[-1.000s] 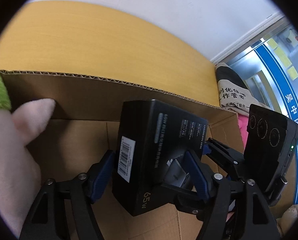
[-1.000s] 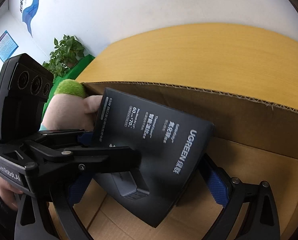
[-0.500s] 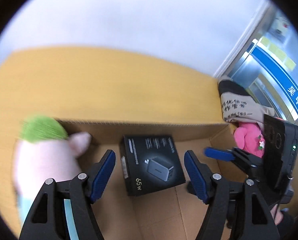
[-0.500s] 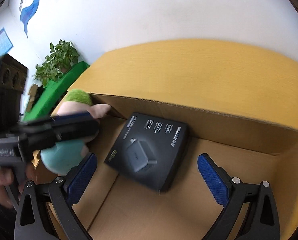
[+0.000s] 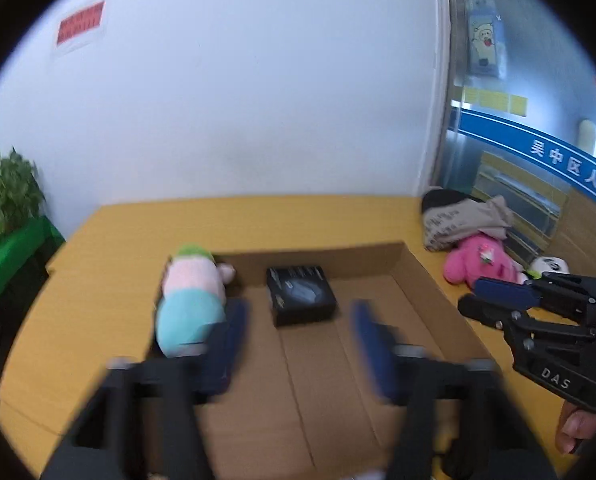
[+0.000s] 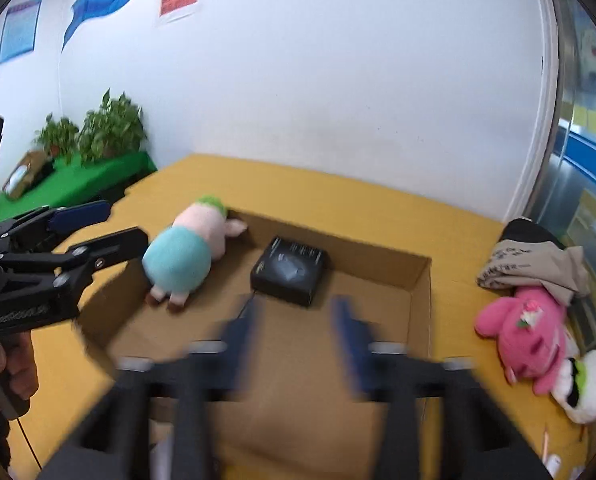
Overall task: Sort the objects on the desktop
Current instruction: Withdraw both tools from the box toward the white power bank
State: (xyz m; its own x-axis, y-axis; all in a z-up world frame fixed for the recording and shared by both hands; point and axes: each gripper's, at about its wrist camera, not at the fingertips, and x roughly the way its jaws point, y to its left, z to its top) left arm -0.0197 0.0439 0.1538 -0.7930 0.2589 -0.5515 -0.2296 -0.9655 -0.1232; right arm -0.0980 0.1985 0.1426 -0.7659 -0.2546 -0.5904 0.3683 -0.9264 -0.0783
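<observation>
A black charger box (image 5: 301, 295) lies flat on the floor of an open cardboard box (image 5: 422, 276), near its far wall; it also shows in the right wrist view (image 6: 289, 271). A pink and teal plush pig (image 5: 191, 300) lies over the cardboard box's left edge, also in the right wrist view (image 6: 189, 248). My left gripper (image 5: 295, 344) is open and empty, held back above the cardboard box. My right gripper (image 6: 295, 334) is open and empty, also pulled back; it appears in the left wrist view (image 5: 494, 300).
A pink plush rabbit (image 6: 526, 328), a white plush (image 6: 586, 384) and a folded printed cloth bag (image 6: 534, 260) lie on the yellow table (image 6: 338, 196) right of the cardboard box. Potted plants (image 6: 109, 128) stand on a green shelf at left.
Both grippers let go of the black charger box, which now lies in the cardboard box. Both have pulled up and back, away from it.
</observation>
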